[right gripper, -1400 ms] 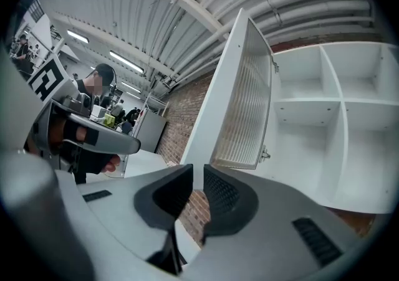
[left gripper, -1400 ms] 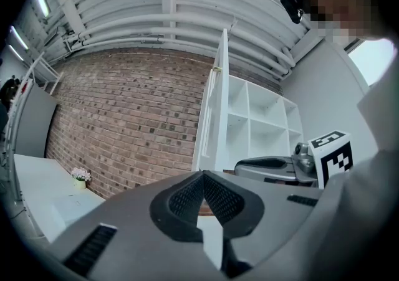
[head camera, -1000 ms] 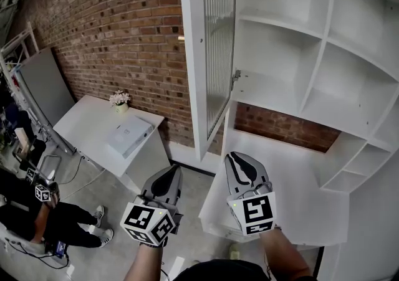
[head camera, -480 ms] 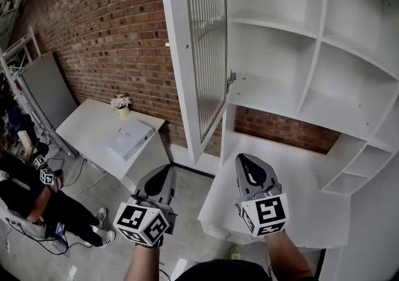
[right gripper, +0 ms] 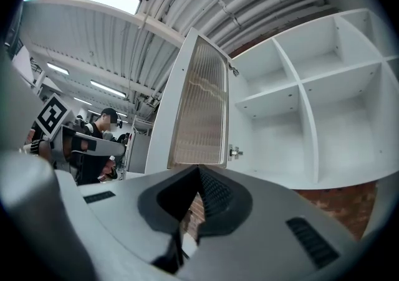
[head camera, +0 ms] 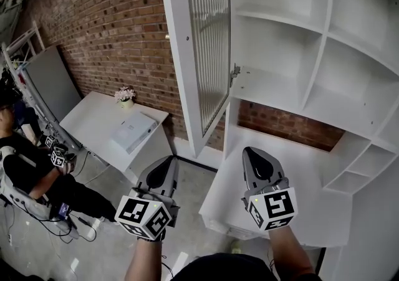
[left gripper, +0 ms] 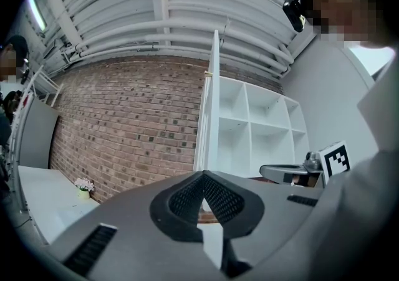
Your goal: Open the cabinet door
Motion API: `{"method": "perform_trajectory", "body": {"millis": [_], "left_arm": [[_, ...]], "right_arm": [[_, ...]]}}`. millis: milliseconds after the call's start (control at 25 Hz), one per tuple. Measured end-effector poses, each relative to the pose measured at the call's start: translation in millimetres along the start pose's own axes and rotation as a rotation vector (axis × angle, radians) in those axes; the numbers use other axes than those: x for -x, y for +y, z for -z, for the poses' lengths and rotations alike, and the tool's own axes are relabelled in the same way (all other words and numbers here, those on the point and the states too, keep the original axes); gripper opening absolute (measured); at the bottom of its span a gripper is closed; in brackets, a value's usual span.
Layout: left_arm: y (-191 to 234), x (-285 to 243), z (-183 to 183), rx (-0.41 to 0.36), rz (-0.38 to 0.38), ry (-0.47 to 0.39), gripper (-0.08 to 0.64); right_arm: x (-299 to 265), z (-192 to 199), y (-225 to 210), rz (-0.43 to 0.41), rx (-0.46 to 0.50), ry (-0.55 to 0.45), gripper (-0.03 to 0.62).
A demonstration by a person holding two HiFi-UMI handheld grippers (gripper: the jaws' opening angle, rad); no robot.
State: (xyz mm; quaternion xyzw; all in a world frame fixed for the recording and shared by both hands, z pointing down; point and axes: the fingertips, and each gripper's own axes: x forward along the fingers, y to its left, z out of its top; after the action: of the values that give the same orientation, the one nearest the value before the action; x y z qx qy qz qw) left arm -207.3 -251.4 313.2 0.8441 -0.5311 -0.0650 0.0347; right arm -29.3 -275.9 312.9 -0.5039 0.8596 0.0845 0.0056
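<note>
The white cabinet door (head camera: 209, 43) with its ribbed glass pane stands swung open to the left, hinged on the white shelf cabinet (head camera: 299, 55). From the left gripper view the door (left gripper: 214, 105) is edge-on; the right gripper view shows its glass face (right gripper: 199, 111). My left gripper (head camera: 167, 164) hangs low over the floor, below and left of the door, shut with nothing in it. Below the door's lower corner, my right gripper (head camera: 254, 152) is over the white counter, also shut and empty. Neither touches the door.
A white counter (head camera: 299, 180) runs under the shelves. Left of it stands a white table (head camera: 93, 124) with a flower pot (head camera: 125, 95) and a white box (head camera: 134, 133), backed by the brick wall (head camera: 106, 24). A seated person (head camera: 25, 167) is at far left.
The door now stands a little further left in the view. My right gripper has drawn slightly to the right, away from the door. The seated person has shifted.
</note>
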Motion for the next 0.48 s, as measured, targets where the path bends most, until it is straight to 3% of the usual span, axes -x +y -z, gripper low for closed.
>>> {"method": "perform_trajectory", "body": {"millis": [480], "left_arm": [[-1.5, 1.6, 0.8, 0.007, -0.021, 0.001, 0.001]], "right_arm": [[4.7, 2.0, -1.9, -0.006, 0.003, 0.009, 0.005]]}}
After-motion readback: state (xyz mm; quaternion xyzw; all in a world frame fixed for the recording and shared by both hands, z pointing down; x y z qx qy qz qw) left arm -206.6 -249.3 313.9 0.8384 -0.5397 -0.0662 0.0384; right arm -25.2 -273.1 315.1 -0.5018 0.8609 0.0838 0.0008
